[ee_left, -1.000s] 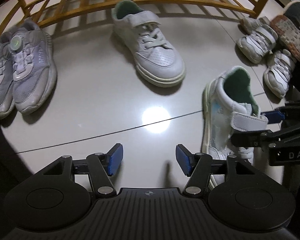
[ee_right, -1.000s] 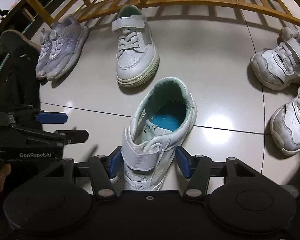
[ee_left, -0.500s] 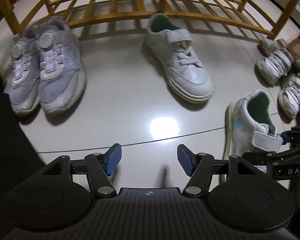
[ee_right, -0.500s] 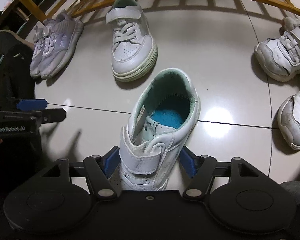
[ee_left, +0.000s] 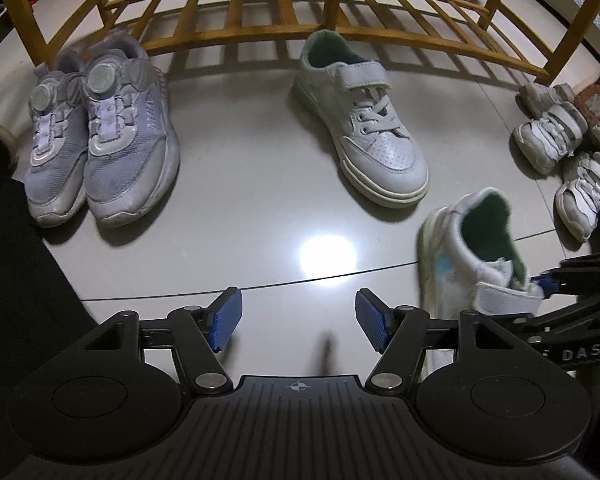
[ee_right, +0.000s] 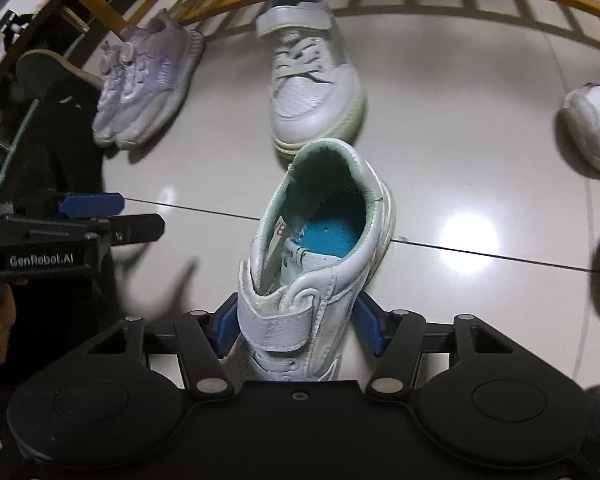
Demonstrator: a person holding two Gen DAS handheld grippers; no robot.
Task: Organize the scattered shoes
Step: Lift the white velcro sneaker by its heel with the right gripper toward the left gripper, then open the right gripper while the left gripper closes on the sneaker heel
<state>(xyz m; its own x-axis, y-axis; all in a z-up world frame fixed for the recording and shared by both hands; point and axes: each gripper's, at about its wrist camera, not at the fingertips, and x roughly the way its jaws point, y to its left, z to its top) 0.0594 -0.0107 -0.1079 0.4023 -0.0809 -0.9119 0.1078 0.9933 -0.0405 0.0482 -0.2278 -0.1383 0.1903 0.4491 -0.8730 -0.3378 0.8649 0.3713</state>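
A white strap shoe with a teal lining (ee_right: pixel 324 248) sits between the blue pads of my right gripper (ee_right: pixel 296 328), whose jaws are closing and press on its sides at the strap. Its heel points away from me and tilts up off the floor; the left wrist view shows the same shoe (ee_left: pixel 472 248) at the right, blurred. Its mate (ee_right: pixel 312 84) (ee_left: pixel 364 132) lies on the tiles just beyond the heel, toe towards me. My left gripper (ee_left: pixel 298 324) hovers open over bare floor with nothing between its pads, left of the held shoe.
A lilac pair with dial closures (ee_left: pixel 100 132) stands side by side at the left. A small white pair (ee_left: pixel 560 148) lies at the right, beside a person's shoe sole. A low wooden slatted rack (ee_left: pixel 300 12) runs along the back. Dark clothing fills the left edge.
The right gripper has brought the white shoe nearer to its mate, heel tilted higher. The left gripper has shifted left, away from the held shoe; the lilac pair sits more fully in its view.
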